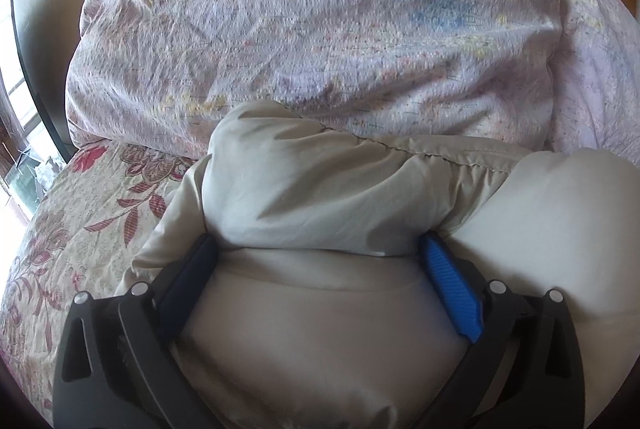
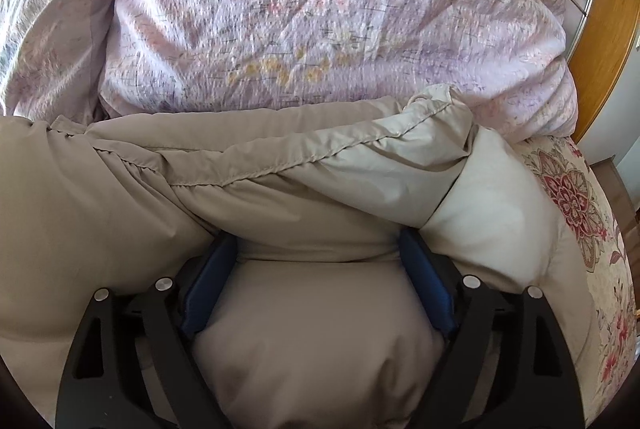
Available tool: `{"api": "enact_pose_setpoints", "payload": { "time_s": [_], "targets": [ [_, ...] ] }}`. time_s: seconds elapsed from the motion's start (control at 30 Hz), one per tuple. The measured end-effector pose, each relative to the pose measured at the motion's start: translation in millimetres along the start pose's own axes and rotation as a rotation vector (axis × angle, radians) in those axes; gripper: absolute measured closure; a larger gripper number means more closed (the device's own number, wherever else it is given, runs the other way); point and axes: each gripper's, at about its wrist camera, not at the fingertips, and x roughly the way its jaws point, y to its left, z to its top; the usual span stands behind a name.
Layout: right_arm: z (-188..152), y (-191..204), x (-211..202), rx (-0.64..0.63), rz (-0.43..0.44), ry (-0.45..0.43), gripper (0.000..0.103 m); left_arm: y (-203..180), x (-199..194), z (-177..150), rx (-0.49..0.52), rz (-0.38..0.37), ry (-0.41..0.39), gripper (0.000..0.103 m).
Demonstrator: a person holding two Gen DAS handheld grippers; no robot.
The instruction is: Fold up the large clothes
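Beige padded jacket (image 1: 304, 189), soft, bulky, likely slippery; left gripper (image 1: 318, 249) and right gripper (image 2: 320, 245) jaws wide, each straddling a puffy fold; grip seamed hem, frame centre.

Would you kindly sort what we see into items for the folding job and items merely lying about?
Job: beige padded coat, left gripper, right gripper.
Lying about: lilac floral duvet, red-flowered bedspread, wooden door.
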Motion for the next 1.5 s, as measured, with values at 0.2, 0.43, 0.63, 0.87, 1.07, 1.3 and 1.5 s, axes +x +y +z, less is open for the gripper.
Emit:
{"api": "enact_pose_setpoints", "payload": {
  "time_s": [0.2, 0.43, 0.63, 0.87, 1.07, 1.3, 1.5],
  "targets": [
    [0.8, 1.5, 1.2, -0.002, -0.008, -0.009, 0.018, 2.7, 9.0, -2.1, -0.001, 0.001, 0.000, 0.002],
    [2.4, 1.7, 4.8, -0.006, -0.010, -0.011, 0.018, 5.1, 15.9, -4.1, -0.004, -0.001, 0.009, 0.002],
    [2.6, 2.5, 4.2, -0.008, -0.012, -0.009, 0.017, 0.1, 19.8, -3.8, 0.009, 0.019, 0.026, 0.002],
    [5.0, 3.3, 2.5, -0.014, -0.021, -0.012, 0.017, -8.8, 21.8, -3.5, 0.027, 0.056, 0.028, 0.002],
    [5.3, -29.4, -37.5, 0.082, -0.029, -0.083, 0.020, -3.9, -11.1, -2.1, 0.031, 0.082, 0.007, 0.002],
    [1.0, -55.7, -23.1, 0.114, -0.067, -0.039, 0.021, 27.7, -15.8, 10.4, -0.034, 0.176, -0.004, 0.002],
    [-7.6, -49.4, -6.6, 0.062, -0.126, -0.039, 0.019, 59.9, 10.0, 4.2, -0.149, 0.092, 0.075, 0.002]
  ]
}}
